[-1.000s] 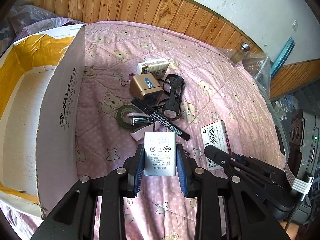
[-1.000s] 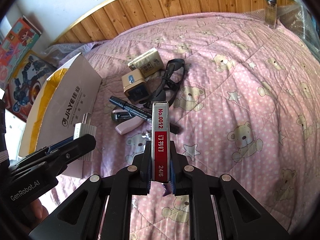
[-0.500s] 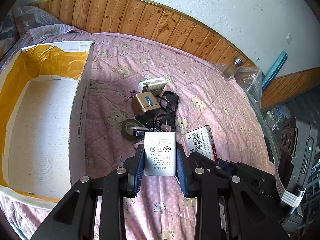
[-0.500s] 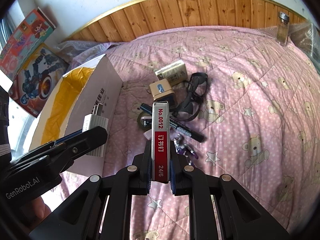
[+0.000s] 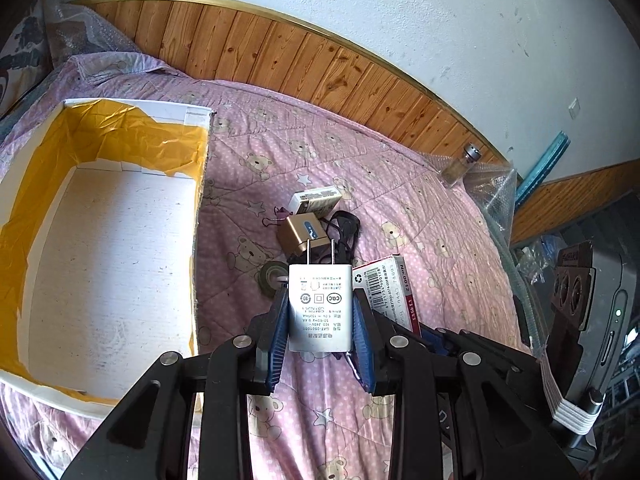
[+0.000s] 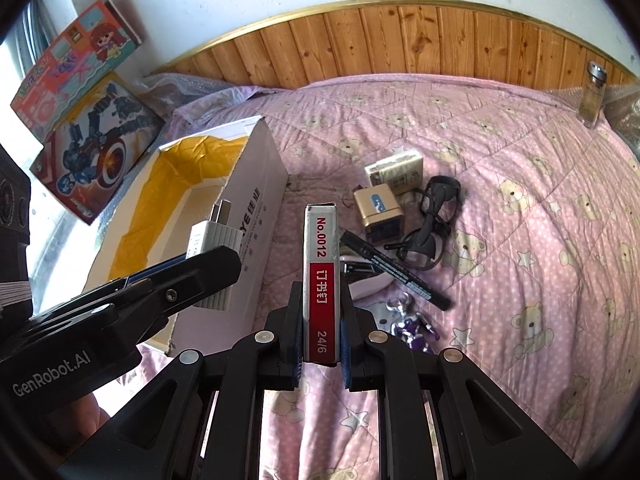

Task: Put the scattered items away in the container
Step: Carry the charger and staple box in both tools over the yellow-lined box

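Left gripper (image 5: 320, 312) pinching white charger (image 5: 320, 308), right gripper (image 6: 320, 328) clamping staple box (image 6: 321, 280), toy figure (image 6: 408, 324) in right view only, cardboard box (image 5: 202, 184) floor in left view only.

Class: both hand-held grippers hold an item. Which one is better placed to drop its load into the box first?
Left. Its hand-held gripper with the charger sits beside the box wall; the right one is farther away.

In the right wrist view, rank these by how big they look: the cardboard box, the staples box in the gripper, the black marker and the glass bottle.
1. cardboard box
2. staples box, enlarged by nearness to the camera
3. black marker
4. glass bottle, far off, so its true size is unsure
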Demonstrator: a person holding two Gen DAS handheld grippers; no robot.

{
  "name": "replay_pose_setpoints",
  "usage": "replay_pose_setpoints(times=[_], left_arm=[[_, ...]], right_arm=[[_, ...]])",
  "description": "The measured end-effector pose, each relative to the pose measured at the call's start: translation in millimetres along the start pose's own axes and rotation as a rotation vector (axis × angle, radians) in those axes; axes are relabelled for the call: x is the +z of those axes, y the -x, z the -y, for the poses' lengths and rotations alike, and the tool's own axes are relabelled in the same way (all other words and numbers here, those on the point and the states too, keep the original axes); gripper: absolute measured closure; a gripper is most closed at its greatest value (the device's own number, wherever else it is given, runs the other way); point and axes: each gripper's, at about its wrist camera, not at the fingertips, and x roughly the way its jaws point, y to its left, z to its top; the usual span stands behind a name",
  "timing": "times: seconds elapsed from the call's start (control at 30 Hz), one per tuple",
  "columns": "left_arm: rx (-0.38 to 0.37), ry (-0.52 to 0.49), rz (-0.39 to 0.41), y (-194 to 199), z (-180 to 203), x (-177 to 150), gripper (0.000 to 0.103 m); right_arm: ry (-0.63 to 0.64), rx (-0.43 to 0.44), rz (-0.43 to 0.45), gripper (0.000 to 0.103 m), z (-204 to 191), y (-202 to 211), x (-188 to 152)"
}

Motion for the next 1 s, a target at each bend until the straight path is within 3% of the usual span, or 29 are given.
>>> replay_pose_setpoints(times=[0.6,1.0], left_arm=[[0.007,0.117,0.069,38.3,-55.5,30.1,0.072],[0.053,0.188,0.098,57.4,-100.5,55.6,0.072]], right_arm=[[0.103,0.055,-0.003,0.088,-62.0,-12.3,36.5],[0.159,0.112,-0.028,0.088,-101.0,-31.4,63.8]])
